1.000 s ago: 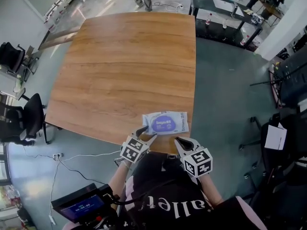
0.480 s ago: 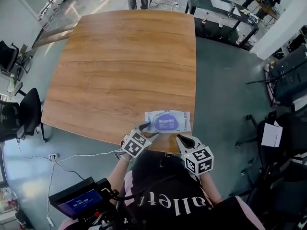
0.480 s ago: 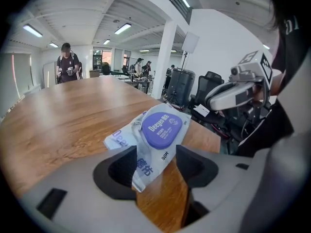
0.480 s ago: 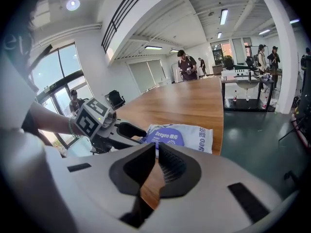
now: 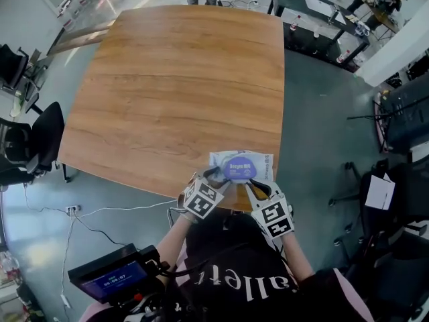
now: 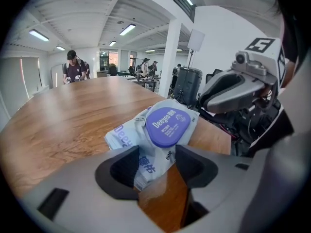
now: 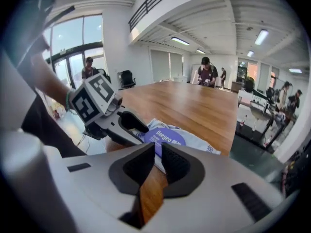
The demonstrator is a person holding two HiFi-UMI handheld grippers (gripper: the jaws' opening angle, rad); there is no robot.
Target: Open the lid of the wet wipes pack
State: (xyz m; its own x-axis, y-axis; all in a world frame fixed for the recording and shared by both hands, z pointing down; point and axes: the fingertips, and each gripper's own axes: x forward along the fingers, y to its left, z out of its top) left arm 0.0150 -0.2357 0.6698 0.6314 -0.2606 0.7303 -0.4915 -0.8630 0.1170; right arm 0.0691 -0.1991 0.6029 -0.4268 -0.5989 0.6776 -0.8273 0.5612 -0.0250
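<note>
Much bare table is left beyond the wet wipes pack, which is set by the near edge, white with a flat purple lid. Only in the left gripper view is the pack's end seen between the wide-apart jaws of the left gripper, just eased in a little. The jaws of the right gripper are shut, with their tips at the lid's edge.

Left gripper jaws wide, just opened, then eased in slightly, wipes pack corner between them, purple lid shut, wooden tabletop
</note>
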